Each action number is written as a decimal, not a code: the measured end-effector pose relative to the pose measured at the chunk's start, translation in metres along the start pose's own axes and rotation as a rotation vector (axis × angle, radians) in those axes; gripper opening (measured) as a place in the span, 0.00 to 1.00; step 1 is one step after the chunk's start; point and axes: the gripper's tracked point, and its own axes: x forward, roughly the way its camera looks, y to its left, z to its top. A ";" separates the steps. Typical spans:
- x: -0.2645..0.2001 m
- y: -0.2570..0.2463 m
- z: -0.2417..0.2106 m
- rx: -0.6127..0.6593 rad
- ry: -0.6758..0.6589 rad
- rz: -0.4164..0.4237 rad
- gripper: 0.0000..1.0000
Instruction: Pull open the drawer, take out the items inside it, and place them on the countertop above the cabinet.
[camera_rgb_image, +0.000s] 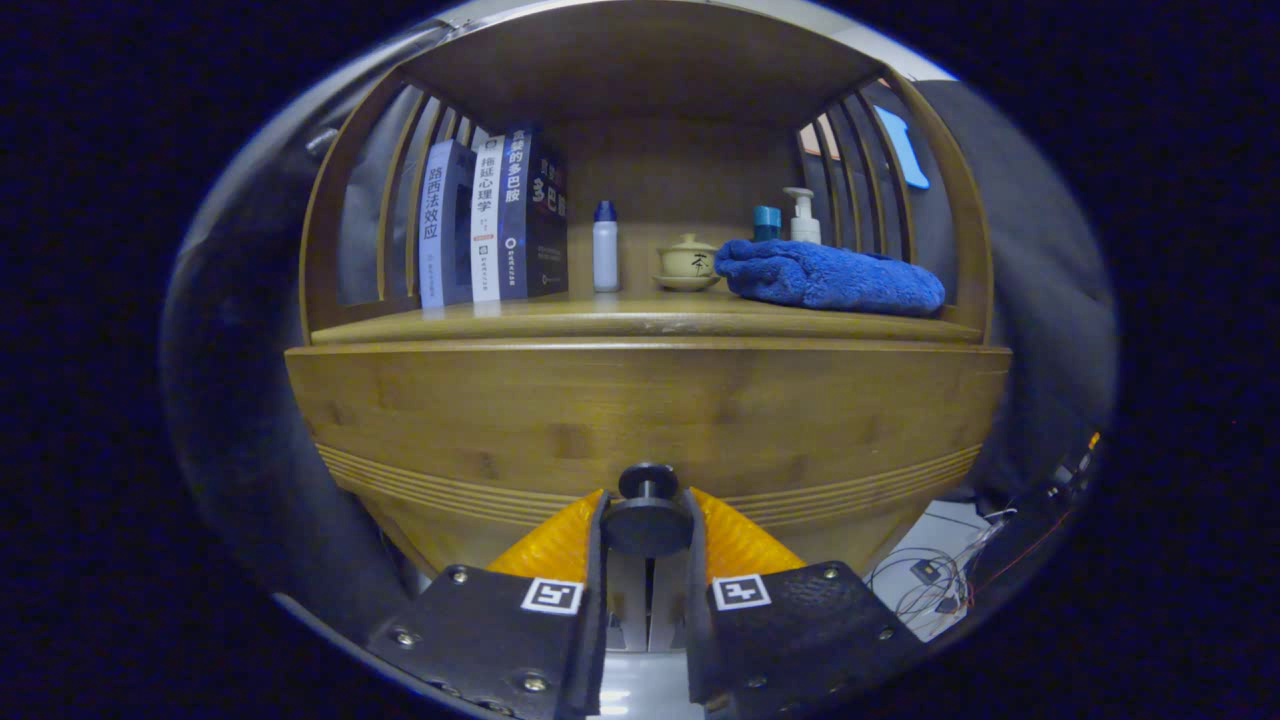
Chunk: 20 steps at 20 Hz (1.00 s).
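Note:
A wooden cabinet fills the view, with its drawer front (640, 410) closed and flush just beyond my fingers. A dark round knob (647, 518) sticks out of the drawer's lower middle. My gripper (647, 530) has a finger on each side of the knob and is shut on it. Above the drawer runs the wooden countertop (600, 322). The drawer's inside is hidden.
On the countertop stand three books (492, 222) at the left, a white bottle with a blue cap (605, 248), a small lidded teacup (688, 262), a folded blue towel (830, 276), and a pump bottle (803, 216) behind it. Slatted side rails flank the shelf. Cables (935, 580) lie on the floor at the right.

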 end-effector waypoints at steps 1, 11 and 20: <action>-0.003 0.000 -0.001 0.008 0.004 -0.003 0.33; -0.082 -0.052 0.022 0.086 -0.133 -0.084 0.06; -0.083 -0.040 0.008 0.135 -0.135 -0.001 0.63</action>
